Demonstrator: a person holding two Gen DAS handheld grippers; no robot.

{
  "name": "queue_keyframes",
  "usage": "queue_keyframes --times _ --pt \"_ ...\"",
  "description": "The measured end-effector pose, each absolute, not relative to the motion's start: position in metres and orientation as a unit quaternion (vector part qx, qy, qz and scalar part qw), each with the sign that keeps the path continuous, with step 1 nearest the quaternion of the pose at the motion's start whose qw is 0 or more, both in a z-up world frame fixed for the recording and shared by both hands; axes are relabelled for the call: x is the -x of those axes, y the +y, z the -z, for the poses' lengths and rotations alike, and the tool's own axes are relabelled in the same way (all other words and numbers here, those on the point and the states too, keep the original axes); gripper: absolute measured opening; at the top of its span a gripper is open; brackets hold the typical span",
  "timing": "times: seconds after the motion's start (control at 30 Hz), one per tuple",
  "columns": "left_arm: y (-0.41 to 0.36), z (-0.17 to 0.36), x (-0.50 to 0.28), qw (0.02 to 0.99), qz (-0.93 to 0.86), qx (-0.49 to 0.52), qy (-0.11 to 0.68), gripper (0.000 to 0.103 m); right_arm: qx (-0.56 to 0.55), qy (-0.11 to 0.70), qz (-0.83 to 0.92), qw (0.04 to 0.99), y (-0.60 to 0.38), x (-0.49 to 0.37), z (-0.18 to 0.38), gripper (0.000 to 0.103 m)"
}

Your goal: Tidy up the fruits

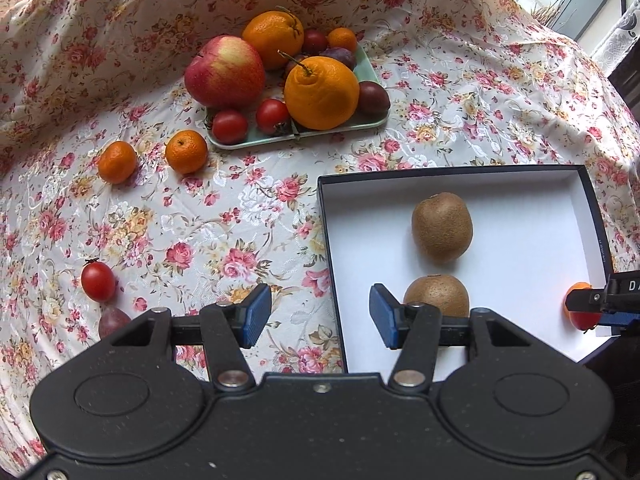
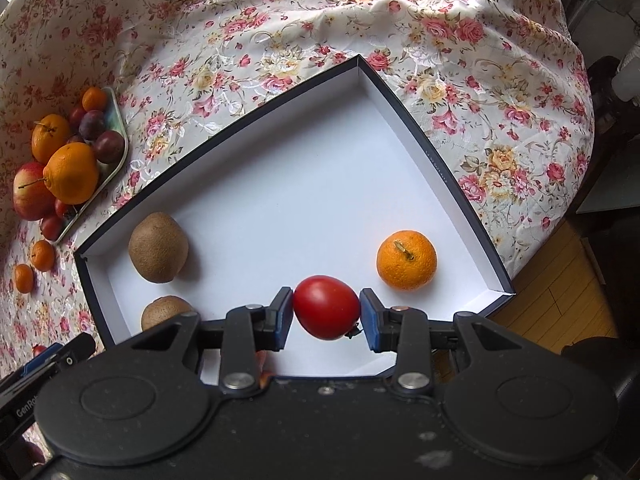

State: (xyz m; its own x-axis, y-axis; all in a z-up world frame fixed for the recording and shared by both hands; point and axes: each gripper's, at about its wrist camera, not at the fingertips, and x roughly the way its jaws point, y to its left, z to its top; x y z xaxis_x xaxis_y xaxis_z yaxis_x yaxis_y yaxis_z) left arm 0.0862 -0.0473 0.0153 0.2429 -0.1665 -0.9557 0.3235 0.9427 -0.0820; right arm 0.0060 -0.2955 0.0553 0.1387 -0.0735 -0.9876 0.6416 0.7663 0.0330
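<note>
My right gripper [image 2: 326,316] points down into a dark-rimmed white box [image 2: 400,120], shut on a red tomato [image 2: 326,312] with both blue pads touching its sides. An orange mandarin [image 2: 407,260] and two brown kiwis [image 2: 158,247] [image 2: 164,312] lie in the box. My left gripper [image 1: 320,316] stands open and holds nothing, over the left wall of the box [image 1: 328,240], with the near kiwi [image 1: 436,296] just behind its right finger. Two mandarins [image 1: 117,162] [image 1: 186,151], a small tomato [image 1: 97,281] and a plum [image 1: 114,322] lie loose on the cloth.
A pale green tray [image 1: 256,138] at the back holds an apple [image 1: 224,72], two large oranges [image 1: 322,92], tomatoes, plums and a mandarin. A floral cloth [image 1: 240,220] covers the table. The table edge and wooden floor [image 2: 560,300] lie right of the box.
</note>
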Motion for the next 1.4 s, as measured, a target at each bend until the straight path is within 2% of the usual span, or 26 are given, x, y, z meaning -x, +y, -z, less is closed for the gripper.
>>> queue_keyframes --times 0.37,0.9,1.4 --pt "-0.030 -0.021 -0.088 0.789 0.142 -0.041 0.596 0.059 -0.283 0.591 0.254 0.712 -0.302 -0.004 -0.058 0.038" --pt "0.033 -0.026 -0.119 0.805 0.049 0.006 0.592 0.059 -0.232 0.619 0.220 0.718 -0.255 -0.029 -0.060 0.039" --pt "0.132 -0.016 -0.156 0.792 -0.048 0.062 0.606 0.059 -0.178 0.643 0.121 0.735 -0.151 -0.072 -0.056 0.039"
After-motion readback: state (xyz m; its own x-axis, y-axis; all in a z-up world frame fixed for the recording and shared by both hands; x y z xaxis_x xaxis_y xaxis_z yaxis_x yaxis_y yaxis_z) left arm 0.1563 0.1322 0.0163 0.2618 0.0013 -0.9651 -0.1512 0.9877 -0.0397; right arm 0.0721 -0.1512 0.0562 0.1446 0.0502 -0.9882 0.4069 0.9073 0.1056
